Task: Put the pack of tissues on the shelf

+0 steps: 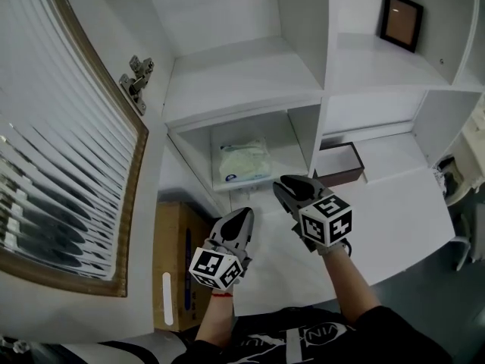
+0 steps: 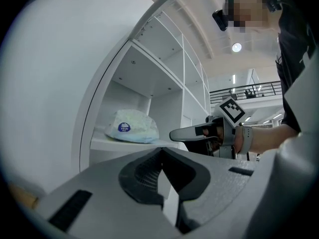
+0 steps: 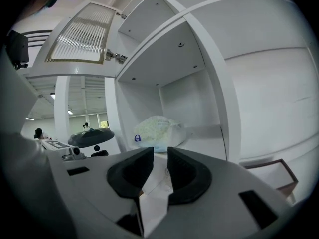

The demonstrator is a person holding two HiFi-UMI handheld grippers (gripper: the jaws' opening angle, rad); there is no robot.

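The pack of tissues (image 2: 132, 127) on the shelf (image 1: 242, 78) bears a round blue label (image 2: 124, 128) on its near end. Its white lettering appears to read "Vinda", and a smaller line beneath is too small to read. The cardboard box (image 1: 178, 264) at near left carries blue print, illegible. Pale letters on the person's dark shirt (image 1: 303, 340) are cut off and unreadable.

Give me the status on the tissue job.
Done: the pack lies on the shelf, with nothing touching it. In hand: nothing; the right tongs are open and empty, and the left tongs are shut and empty. Left: seemingly nothing but drawing back.
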